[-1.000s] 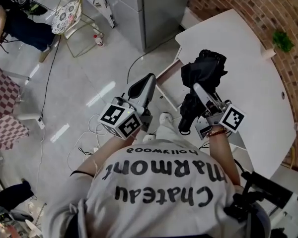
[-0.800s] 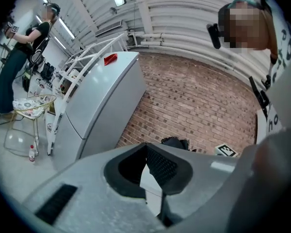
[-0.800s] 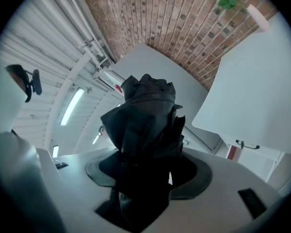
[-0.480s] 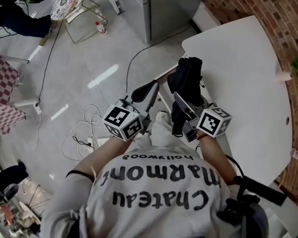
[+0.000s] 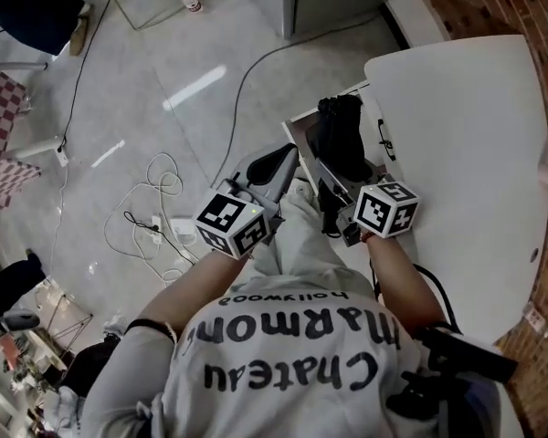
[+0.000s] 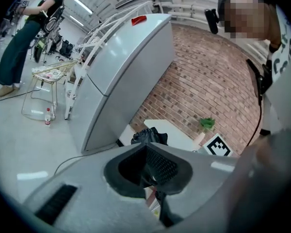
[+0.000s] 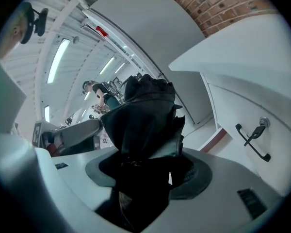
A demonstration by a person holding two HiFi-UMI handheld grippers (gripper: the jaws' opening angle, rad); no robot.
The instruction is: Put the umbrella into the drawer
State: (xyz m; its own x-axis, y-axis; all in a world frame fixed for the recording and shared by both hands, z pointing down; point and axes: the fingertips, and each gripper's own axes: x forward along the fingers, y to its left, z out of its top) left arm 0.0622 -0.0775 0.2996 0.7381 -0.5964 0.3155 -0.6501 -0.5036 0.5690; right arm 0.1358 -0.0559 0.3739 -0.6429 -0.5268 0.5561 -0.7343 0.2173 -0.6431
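The right gripper (image 5: 336,203) is clamped on a folded black umbrella (image 5: 340,140), seen from the head view with its marker cube (image 5: 386,210) nearest the person. The umbrella stretches away from the jaws over an open white drawer (image 5: 299,133) that juts out from under the white table (image 5: 466,144). Whether the umbrella touches the drawer floor cannot be told. The left gripper (image 5: 276,162) hangs just beside the drawer's left edge with its jaws together and nothing in them. White cables (image 5: 155,217) lie on the grey floor, well apart to the left.

In the left gripper view, the left gripper (image 6: 146,147) has its two grey jaws meeting at the tips, with only the dark pads between them. Just past them shows the bunched top of the umbrella (image 6: 146,136), with the table (image 6: 177,136) behind it, a tall grey cabinet (image 6: 121,76) to the left and a brick wall (image 6: 203,81) beyond.

In the right gripper view, the right gripper (image 7: 145,164) squeezes the umbrella (image 7: 145,120), whose black fabric fills the gap and rises between the jaws. A black handle (image 7: 252,141) sits on a white panel to the right, and the left gripper (image 7: 80,132) shows at the left.
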